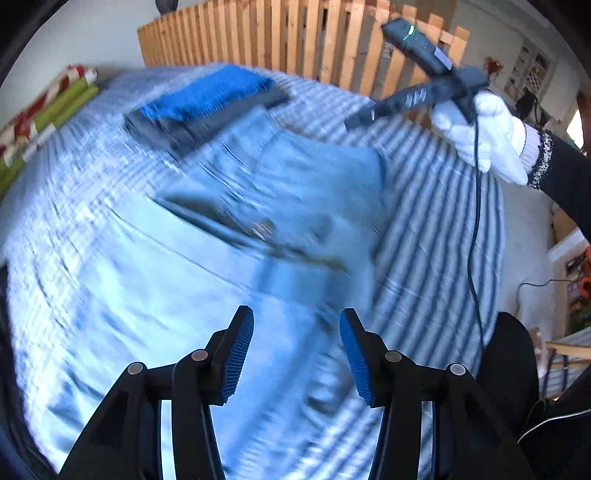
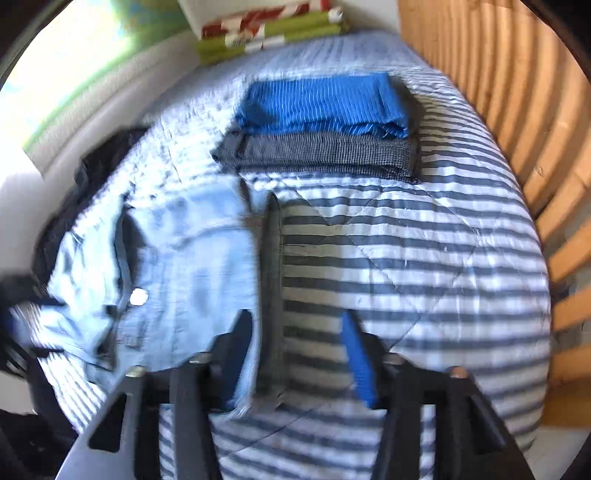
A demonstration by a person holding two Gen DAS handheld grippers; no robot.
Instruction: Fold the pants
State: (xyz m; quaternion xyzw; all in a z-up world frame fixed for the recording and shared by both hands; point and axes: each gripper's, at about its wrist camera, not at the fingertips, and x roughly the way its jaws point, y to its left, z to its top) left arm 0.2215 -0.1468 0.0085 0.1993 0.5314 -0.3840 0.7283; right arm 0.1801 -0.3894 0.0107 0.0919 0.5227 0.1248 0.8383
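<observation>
Light blue jeans lie spread on the striped bedspread, waistband and button showing. My left gripper hovers over the denim, open, with nothing between its blue pads. My right gripper is open just above the bed. The right edge of the jeans lies under its left finger, and the pads do not press on it. In the left wrist view a white-gloved hand holds that right tool above the far side of the jeans. Both views are blurred.
A folded blue garment sits on a folded grey one at the far side of the bed. A wooden slatted rail runs along one side. Green and red-white rolls lie at the far end. Dark clothing lies by the wall. A cable hangs from the gloved hand.
</observation>
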